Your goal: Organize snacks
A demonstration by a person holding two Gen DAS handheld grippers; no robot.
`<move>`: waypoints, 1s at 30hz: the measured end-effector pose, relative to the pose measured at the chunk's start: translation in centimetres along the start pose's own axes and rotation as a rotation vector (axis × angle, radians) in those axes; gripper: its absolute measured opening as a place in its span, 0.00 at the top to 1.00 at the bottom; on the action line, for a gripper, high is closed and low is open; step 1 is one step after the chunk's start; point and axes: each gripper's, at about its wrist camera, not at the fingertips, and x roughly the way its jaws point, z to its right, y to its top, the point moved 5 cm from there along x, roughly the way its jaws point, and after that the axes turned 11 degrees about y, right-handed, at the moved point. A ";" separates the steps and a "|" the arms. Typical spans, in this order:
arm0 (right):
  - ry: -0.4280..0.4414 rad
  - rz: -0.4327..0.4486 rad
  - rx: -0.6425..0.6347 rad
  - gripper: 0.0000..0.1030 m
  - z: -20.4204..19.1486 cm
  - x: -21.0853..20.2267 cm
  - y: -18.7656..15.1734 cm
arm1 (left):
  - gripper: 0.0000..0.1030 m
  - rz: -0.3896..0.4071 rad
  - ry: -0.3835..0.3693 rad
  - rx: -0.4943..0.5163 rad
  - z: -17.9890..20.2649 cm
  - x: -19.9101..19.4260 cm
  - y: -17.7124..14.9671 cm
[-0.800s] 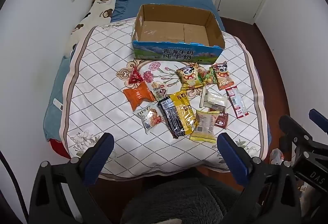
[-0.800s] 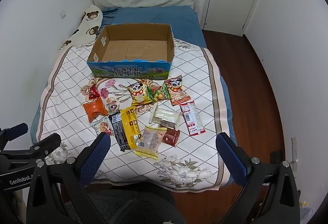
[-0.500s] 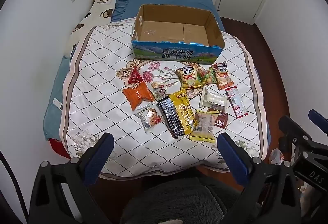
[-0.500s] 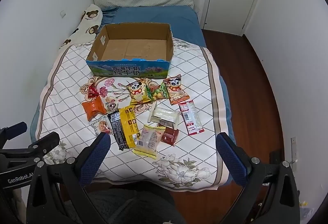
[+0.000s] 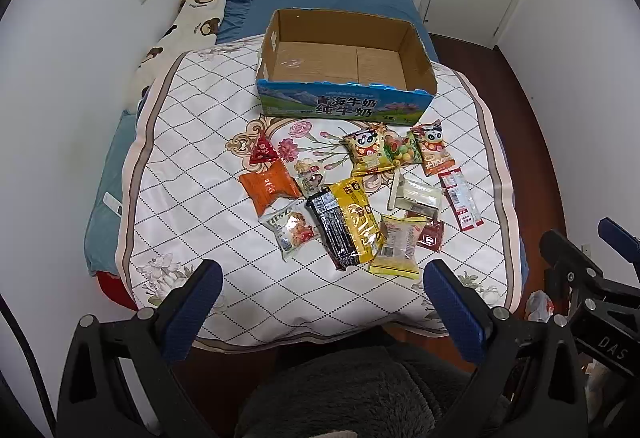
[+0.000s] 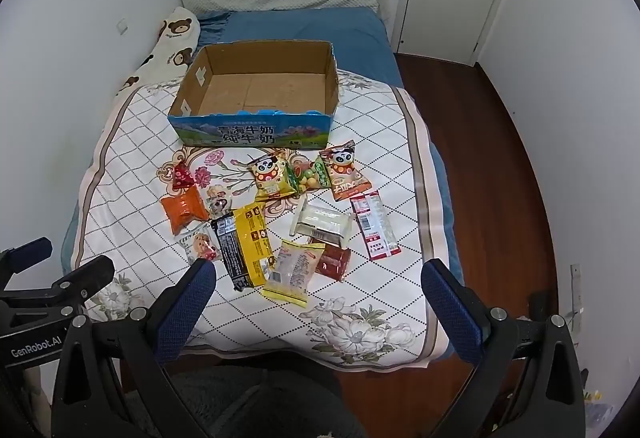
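A: How much of the sorting can be judged as done?

B: Nothing, as far as can be seen. The open brown cardboard box with the blue printed front [image 5: 346,77] is seen empty at the far side of the white quilted blanket with flower print [image 5: 192,173] spread on the bed, and every snack is left lying on the blanket in front of it.

A: Which packets are shown?

B: A loose cluster is seen near the middle. A small red triangular packet [image 5: 263,152] and a puffy orange packet [image 5: 269,186] are placed at the left; a long yellow-and-black packet [image 5: 347,224] and a pale yellow packet with a red band [image 5: 397,246] are laid nearest; two panda-printed packets [image 6: 271,178] are set just in front of the box, and a narrow red-and-white sachet [image 6: 375,225] is found at the right.

A: And the tools?

B: The left gripper [image 5: 320,302] is held spread wide with nothing between its blue-padded fingers [image 5: 191,308]; the right gripper [image 6: 318,302] is likewise spread and unloaded. Both are held at the near edge of the bed, well short of the packets. The whole transfer into the box is judged as left to do.
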 end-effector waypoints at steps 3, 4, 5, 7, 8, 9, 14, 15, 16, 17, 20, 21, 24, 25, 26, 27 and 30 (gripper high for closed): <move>0.002 -0.002 -0.002 0.00 0.1 0.0 0.1 | 0.00 0.000 0.001 0.001 0.1 0.0 0.0; 0.003 -0.001 -0.002 0.00 0.1 0.0 0.1 | 0.00 0.000 0.001 0.002 0.1 0.0 0.0; 0.003 -0.002 -0.002 0.00 0.1 0.0 0.1 | 0.00 0.000 0.002 0.003 0.1 0.1 0.0; 0.004 -0.001 -0.002 0.00 0.0 -0.1 0.1 | 0.00 0.000 0.002 0.002 0.1 0.0 0.0; 0.005 -0.001 0.000 0.00 0.0 0.0 0.2 | 0.00 0.001 0.002 0.001 0.1 0.0 -0.1; 0.006 0.000 0.003 0.00 0.0 0.0 0.2 | 0.00 0.002 0.002 0.001 0.1 0.0 0.0; 0.007 0.002 0.007 0.00 0.0 -0.2 0.2 | 0.00 0.003 0.000 0.000 0.3 0.0 -0.1; 0.009 0.001 0.008 0.00 0.0 -0.1 0.2 | 0.00 0.002 -0.001 -0.002 0.2 0.0 -0.1; 0.008 0.003 0.009 0.00 0.0 -0.2 0.1 | 0.00 0.001 -0.002 -0.003 0.2 0.0 -0.2; 0.007 0.002 0.008 0.00 0.0 -0.2 0.1 | 0.00 0.001 -0.004 -0.004 0.2 0.0 -0.2; 0.008 0.003 0.007 0.00 -0.1 -0.2 0.1 | 0.00 0.003 -0.003 -0.001 0.1 0.0 -0.2; 0.010 0.004 0.010 0.00 0.1 -0.1 0.1 | 0.00 0.005 -0.003 -0.002 0.1 0.0 -0.1; 0.011 0.007 0.011 0.00 0.0 -0.3 0.2 | 0.00 0.006 -0.004 -0.001 0.2 0.0 -0.1; 0.011 0.008 0.011 0.00 -0.1 -0.3 0.3 | 0.00 0.006 -0.004 -0.002 0.1 0.0 -0.1; 0.009 0.009 0.010 0.00 -0.1 -0.3 0.3 | 0.00 0.005 -0.004 -0.003 0.1 0.0 0.0; 0.010 0.009 0.010 0.00 -0.2 -0.4 0.3 | 0.00 0.005 -0.004 -0.004 0.2 0.0 0.0; 0.011 0.006 0.012 0.00 -0.1 -0.3 0.4 | 0.00 0.006 -0.003 -0.001 0.2 0.0 0.0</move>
